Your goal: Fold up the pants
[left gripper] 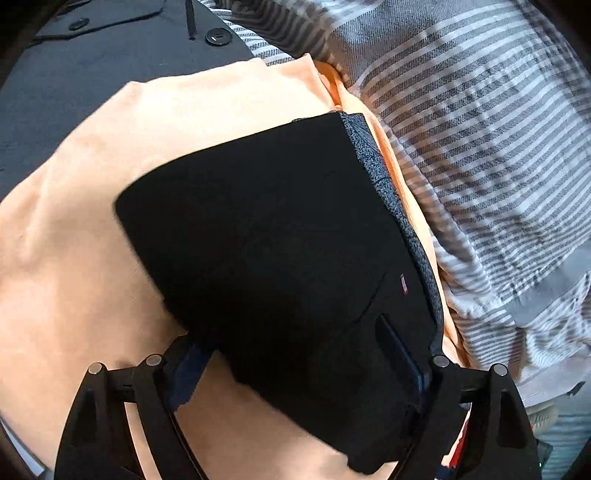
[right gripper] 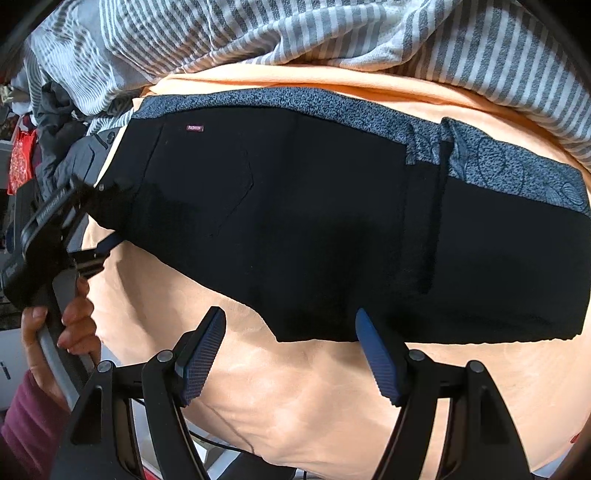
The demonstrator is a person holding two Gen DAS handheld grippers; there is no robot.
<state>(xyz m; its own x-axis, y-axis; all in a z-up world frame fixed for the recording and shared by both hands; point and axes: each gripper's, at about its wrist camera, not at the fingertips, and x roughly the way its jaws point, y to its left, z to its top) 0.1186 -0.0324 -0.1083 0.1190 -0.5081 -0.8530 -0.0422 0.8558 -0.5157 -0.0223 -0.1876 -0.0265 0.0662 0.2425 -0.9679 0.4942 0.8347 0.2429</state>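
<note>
The black pants (right gripper: 314, 221) lie folded on an orange cloth (right gripper: 314, 406), with a grey speckled waistband (right gripper: 332, 107) along the far edge and a small red label (right gripper: 194, 128). In the left wrist view the pants (left gripper: 277, 240) fill the middle. My left gripper (left gripper: 295, 369) is open, its fingers (left gripper: 402, 358) spread around the near end of the pants; it also shows in the right wrist view (right gripper: 85, 221) at the pants' left end, held by a hand. My right gripper (right gripper: 290, 354) is open and empty, its fingertips just in front of the pants' near edge.
A grey and white striped blanket (right gripper: 295, 33) lies bunched behind the orange cloth and also shows in the left wrist view (left gripper: 480, 129). A dark buttoned garment (left gripper: 92, 55) lies at the far left. Cluttered clothes and a red bag (right gripper: 22, 158) sit at the left.
</note>
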